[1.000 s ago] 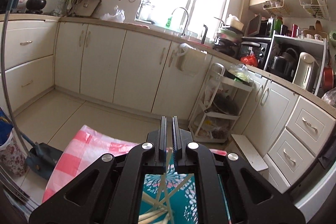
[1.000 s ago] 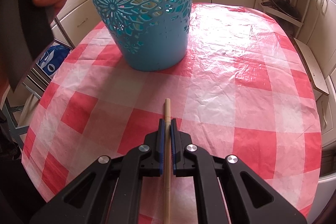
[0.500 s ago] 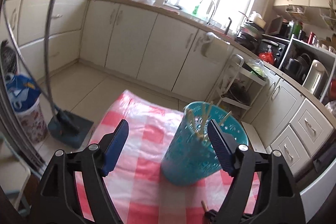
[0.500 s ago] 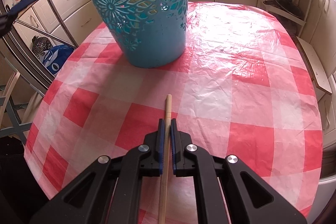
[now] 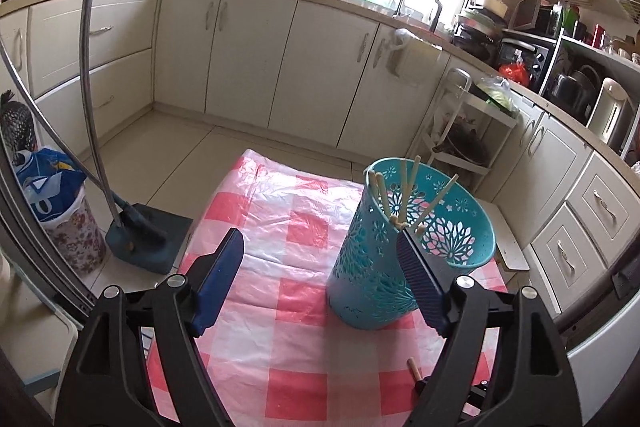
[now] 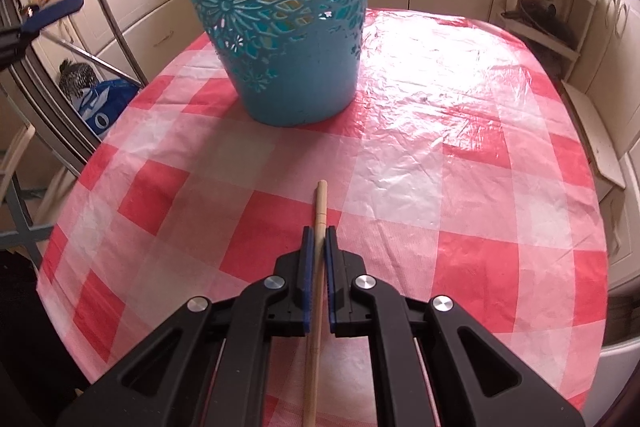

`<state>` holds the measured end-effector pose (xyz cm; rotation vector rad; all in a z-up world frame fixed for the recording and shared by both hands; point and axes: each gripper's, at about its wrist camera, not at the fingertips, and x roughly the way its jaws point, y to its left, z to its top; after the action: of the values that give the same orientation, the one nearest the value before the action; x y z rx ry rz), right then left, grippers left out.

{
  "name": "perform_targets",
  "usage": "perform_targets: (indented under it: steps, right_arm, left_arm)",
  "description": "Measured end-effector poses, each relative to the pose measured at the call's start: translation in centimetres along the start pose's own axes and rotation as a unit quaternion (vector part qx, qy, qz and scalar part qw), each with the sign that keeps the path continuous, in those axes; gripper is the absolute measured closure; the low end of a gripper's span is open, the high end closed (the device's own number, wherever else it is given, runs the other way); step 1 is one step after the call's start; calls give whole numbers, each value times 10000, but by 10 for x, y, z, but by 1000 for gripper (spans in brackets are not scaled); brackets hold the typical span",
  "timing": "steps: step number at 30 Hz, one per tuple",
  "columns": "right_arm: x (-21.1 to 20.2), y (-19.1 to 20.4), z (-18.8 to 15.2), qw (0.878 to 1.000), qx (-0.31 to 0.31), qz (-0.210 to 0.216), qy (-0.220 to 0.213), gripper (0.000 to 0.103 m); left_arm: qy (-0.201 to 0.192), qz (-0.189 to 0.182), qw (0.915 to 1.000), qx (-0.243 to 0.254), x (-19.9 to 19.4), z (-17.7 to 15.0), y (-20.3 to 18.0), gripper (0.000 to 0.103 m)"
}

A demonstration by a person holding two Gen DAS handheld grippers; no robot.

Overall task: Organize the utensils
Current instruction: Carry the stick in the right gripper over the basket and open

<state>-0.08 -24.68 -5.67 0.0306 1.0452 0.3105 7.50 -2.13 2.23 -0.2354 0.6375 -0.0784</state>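
I see the left gripper [image 5: 320, 267] with jaws wide apart above the table [image 5: 280, 223]; its right finger overlaps the teal perforated basket [image 5: 372, 283] at centre right. The right gripper [image 6: 316, 247] is clamped on a round wooden chopstick [image 6: 320, 203], lower centre. Open checked plastic cloth lies between its tip and the basket [image 6: 288, 83]. More chopsticks [image 5: 404, 187] stand inside. Cream cabinets [image 5: 240, 51] ring the room.

Dustpan [image 5: 140, 239], perhaps with broom, beside checkered tablecloth [image 5: 280, 227].
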Motion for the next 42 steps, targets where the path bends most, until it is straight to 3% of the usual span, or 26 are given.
perform_targets:
  steps: [8,15,18,22,27,34,42]
  right_arm:
    - [-10,-10,2,9944,527,906,-136,97]
    - [-26,-13,7,9812,742,1728,-438,97]
    - [-39,-11,9,9704,816,2167,-685,97]
    - [-60,-11,16,9465,977,2875,-1093,97]
    - [-86,-9,26,9195,1105,3420,-1589,97]
    - [-117,-13,39,9051,1210,3498,-2093,97]
    - [-140,-22,61,9141,1124,3154,-2287,97]
  left_arm:
    - [89,115,9996,225,3,0,-4,24]
    - [156,179,9995,218,6,1,-1,23]
    - [178,193,9994,218,7,1,0,23]
    - [234,211,9993,210,9,1,0,22]
    - [291,220,9991,194,11,2,1,22]
    - [323,197,9993,28,11,4,7,21]
    - [257,209,9991,-246,9,9,18,21]
